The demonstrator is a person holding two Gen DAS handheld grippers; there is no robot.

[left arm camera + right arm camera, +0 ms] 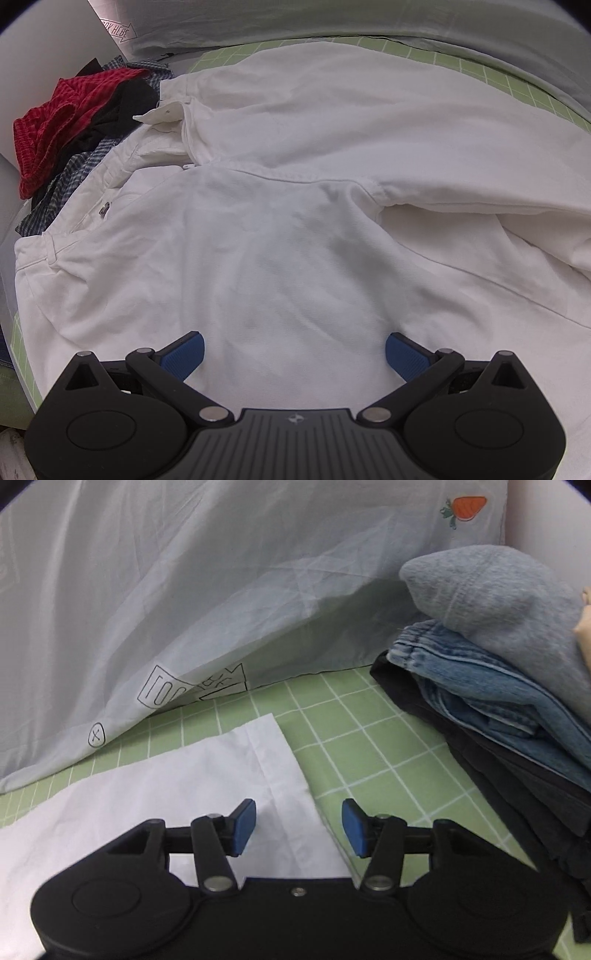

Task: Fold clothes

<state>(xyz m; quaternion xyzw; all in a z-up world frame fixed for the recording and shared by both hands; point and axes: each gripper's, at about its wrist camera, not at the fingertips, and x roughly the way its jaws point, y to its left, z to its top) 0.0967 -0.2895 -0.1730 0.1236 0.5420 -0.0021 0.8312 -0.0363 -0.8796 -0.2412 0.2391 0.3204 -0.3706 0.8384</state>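
I see the white trousers (295,206) spread flat on the green grid mat (354,738) — waistband toward the heap of red, black and checked clothes (77,136) at the mat's left end. My left gripper (294,354) hovers over the seat of the trousers, fingers wide apart, nothing between them. My right gripper (298,823) sits over the trousers' leg hem, jaws parted and empty — the folded stack (498,672) of grey, denim and dark items lies right of the hem.
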